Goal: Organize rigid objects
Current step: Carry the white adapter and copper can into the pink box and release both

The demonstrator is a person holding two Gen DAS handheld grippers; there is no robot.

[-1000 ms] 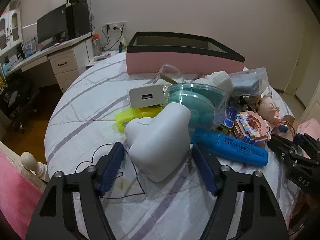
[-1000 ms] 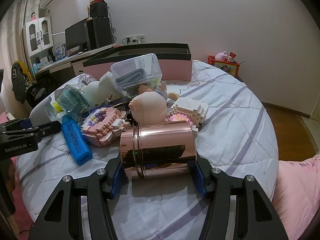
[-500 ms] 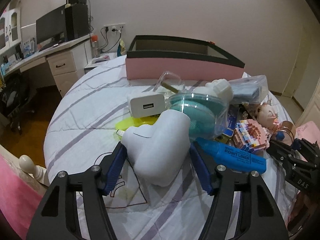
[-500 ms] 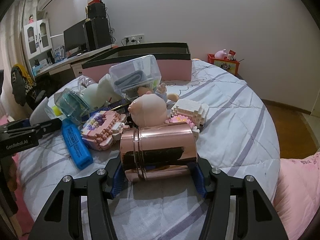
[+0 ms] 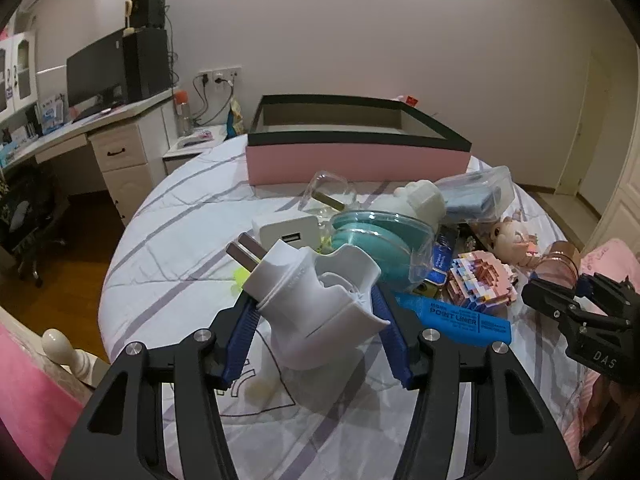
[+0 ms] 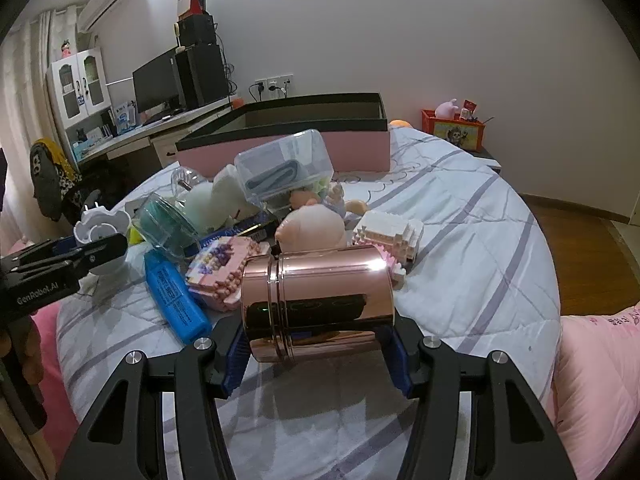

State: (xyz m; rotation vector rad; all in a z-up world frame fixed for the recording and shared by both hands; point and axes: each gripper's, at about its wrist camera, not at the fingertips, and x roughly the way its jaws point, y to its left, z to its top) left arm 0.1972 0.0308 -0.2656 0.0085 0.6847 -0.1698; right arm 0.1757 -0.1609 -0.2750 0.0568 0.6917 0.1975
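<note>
My left gripper (image 5: 314, 320) is shut on a white plug adapter (image 5: 316, 300) and holds it tilted above the bedspread, prongs up to the left. It also shows in the right wrist view (image 6: 100, 236). My right gripper (image 6: 316, 340) is shut on a rose-gold metal canister (image 6: 316, 300) lying on its side, lifted a little. A pile lies between them: a blue marker (image 5: 452, 318), a teal case (image 5: 380, 240), pink block models (image 6: 224, 272), a doll (image 6: 312, 228). A pink box with a black rim (image 5: 356, 156) stands open behind.
A white charger (image 5: 286, 232) and a clear lidded box (image 6: 284, 172) lie in the pile. The striped bed (image 6: 472, 240) drops off on all sides. A desk with a monitor (image 5: 96, 76) stands at the far left. A pink pillow (image 6: 600, 380) lies at the right.
My left gripper has closed on the white plug adapter and lifted it, turning it so the prongs show. My right gripper has raised the canister slightly.
</note>
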